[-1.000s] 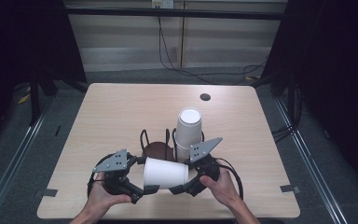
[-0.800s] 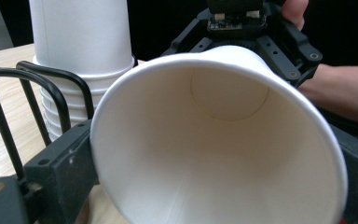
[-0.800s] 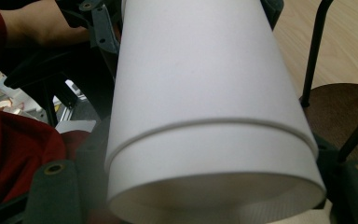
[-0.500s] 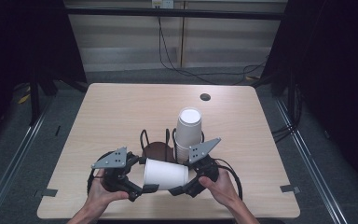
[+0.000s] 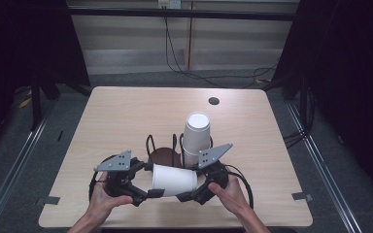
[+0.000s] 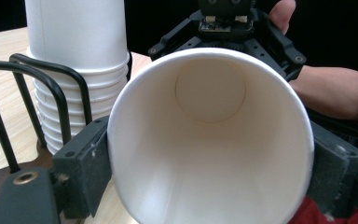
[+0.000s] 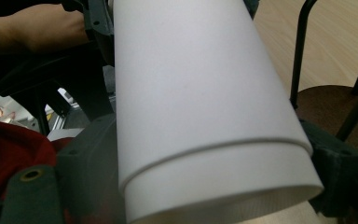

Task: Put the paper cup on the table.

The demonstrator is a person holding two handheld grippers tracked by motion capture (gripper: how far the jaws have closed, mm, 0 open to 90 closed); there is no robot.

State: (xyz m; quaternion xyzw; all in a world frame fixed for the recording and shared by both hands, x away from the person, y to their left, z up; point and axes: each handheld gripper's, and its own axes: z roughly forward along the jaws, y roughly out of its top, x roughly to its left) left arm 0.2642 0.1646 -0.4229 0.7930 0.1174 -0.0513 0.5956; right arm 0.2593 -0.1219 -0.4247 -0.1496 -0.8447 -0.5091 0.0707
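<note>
A white paper cup (image 5: 175, 179) lies on its side in the air near the table's front edge, between my two grippers. My left gripper (image 5: 154, 180) is at its open mouth. In the left gripper view the jaws have just been closing, and both pads (image 6: 91, 161) now press the rim of the cup (image 6: 205, 140). My right gripper (image 5: 194, 183) is shut on the base end, its jaws flanking the cup (image 7: 200, 107). Behind them, a stack of white cups (image 5: 196, 136) stands in a black wire holder with a brown base (image 5: 165, 156).
The wooden table (image 5: 126, 116) stretches back to a small dark round spot (image 5: 213, 101) near its far edge. The holder's wires (image 6: 51, 79) rise close to the held cup. Dark curtains and floor rails flank the table.
The left gripper's jaws have narrowed onto the cup's mouth end. The cup and the right gripper have stayed where they were.
</note>
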